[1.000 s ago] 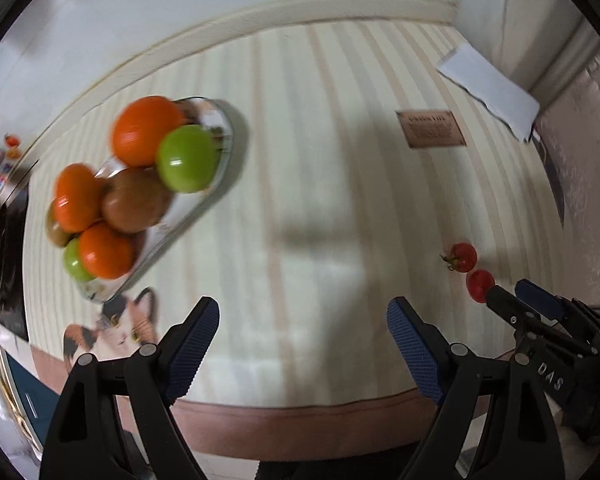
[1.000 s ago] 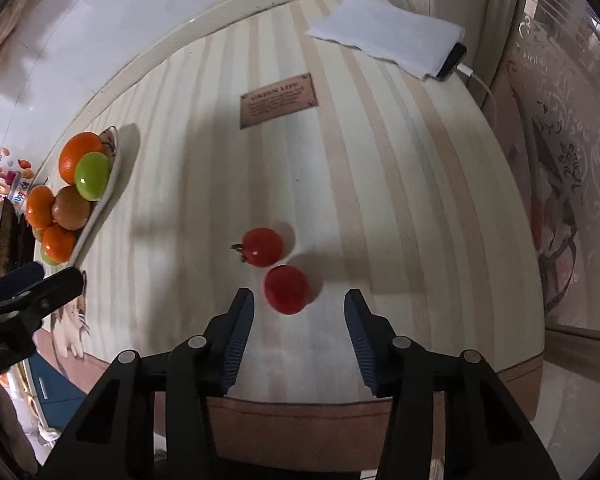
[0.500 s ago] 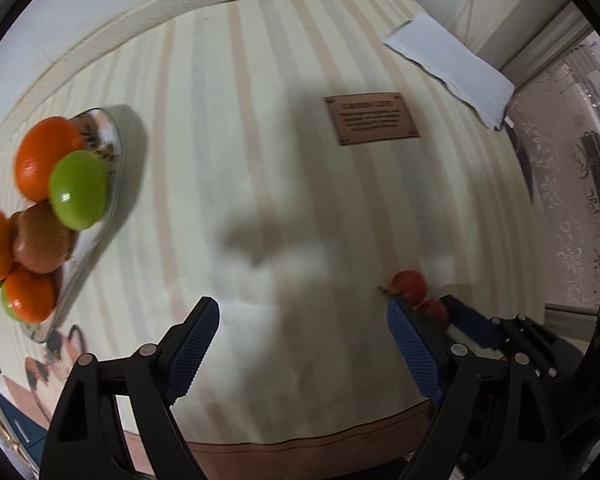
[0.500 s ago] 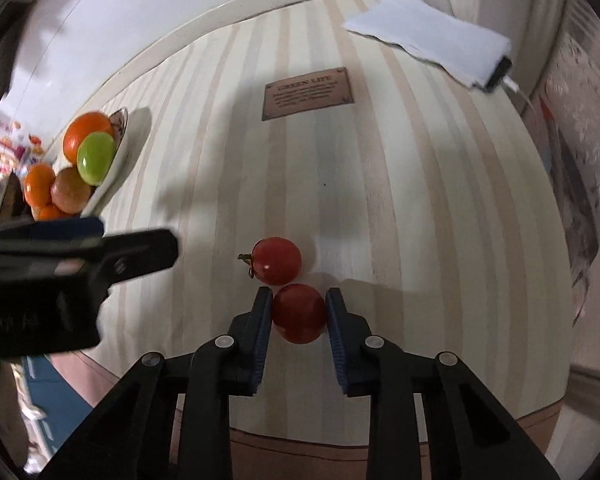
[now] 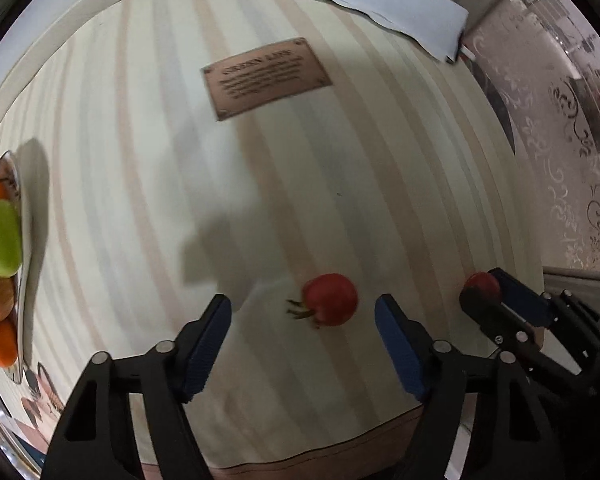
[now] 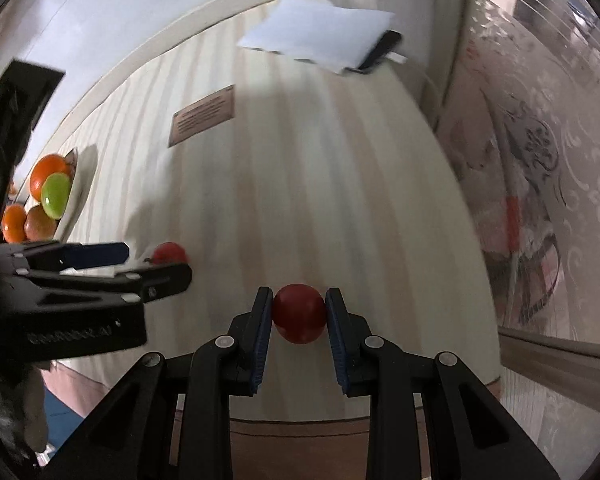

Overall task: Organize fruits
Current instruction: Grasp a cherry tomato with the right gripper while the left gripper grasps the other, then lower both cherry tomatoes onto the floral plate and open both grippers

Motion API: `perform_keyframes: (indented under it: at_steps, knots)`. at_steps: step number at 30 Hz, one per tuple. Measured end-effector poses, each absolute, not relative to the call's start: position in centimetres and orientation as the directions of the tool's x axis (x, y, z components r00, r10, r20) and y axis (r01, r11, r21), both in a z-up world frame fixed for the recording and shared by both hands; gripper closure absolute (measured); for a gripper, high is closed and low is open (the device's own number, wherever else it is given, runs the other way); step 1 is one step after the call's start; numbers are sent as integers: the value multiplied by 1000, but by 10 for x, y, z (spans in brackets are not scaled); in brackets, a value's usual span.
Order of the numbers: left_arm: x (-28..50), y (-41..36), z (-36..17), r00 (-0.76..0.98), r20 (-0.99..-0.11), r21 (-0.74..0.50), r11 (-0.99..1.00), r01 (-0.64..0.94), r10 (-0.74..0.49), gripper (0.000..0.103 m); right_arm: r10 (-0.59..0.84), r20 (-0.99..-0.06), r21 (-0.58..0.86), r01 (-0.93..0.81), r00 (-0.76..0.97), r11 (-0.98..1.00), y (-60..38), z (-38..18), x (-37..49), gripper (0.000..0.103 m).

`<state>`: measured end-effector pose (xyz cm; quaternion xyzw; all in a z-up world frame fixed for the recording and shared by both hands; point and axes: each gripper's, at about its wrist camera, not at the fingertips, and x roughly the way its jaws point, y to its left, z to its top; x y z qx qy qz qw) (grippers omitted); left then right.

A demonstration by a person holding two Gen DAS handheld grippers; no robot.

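Observation:
My right gripper [image 6: 299, 314] is shut on a red tomato [image 6: 299, 313] and holds it just above the striped table; it also shows in the left wrist view [image 5: 496, 294] with that tomato [image 5: 480, 282]. My left gripper [image 5: 303, 320] is open, its fingers on either side of a second red tomato [image 5: 331, 299] with a green stem, lying on the table. That tomato [image 6: 170, 253] shows in the right wrist view beside the left gripper [image 6: 140, 262]. A plate [image 6: 78, 196] with orange and green fruits [image 6: 52, 184] stands at the left.
A brown plaque [image 5: 266, 76] lies on the table's middle. White paper [image 6: 318, 34] over a dark phone [image 6: 380, 54] lies at the far right corner. A patterned curtain [image 6: 540, 200] hangs right. The table's front edge [image 5: 300, 456] is close below the grippers.
My right gripper has lifted its tomato and drawn right, away from the other one. My left gripper has moved right and now brackets the stemmed tomato. The fruit plate has slid toward the left edge.

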<state>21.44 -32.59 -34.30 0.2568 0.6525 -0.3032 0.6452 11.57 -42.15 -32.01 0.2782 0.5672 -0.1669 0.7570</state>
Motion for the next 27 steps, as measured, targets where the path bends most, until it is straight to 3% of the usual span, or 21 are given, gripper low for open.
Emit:
perform_keyframes:
  at_steps: [4,12,18,27]
  knots:
    - [209,-335,-345,-17,-998,-52,664,746,-60,42,56,-952,231,587,301,776,-428,-320,111,74]
    - [203,-347,-341,15,-997,-37,656,754,-73,66,55,-953,226,581,298,781,-428,-319,111,74]
    - [192,-347,-341,30,-996,-34,653,757,-87,76,50,-954,220,573,296,789,-429,-317,115,74]
    - [199,-323,-335,11,-994,-69,680,730,-113,78,37,-950,213,558,311,802,-432,-303,124,74]
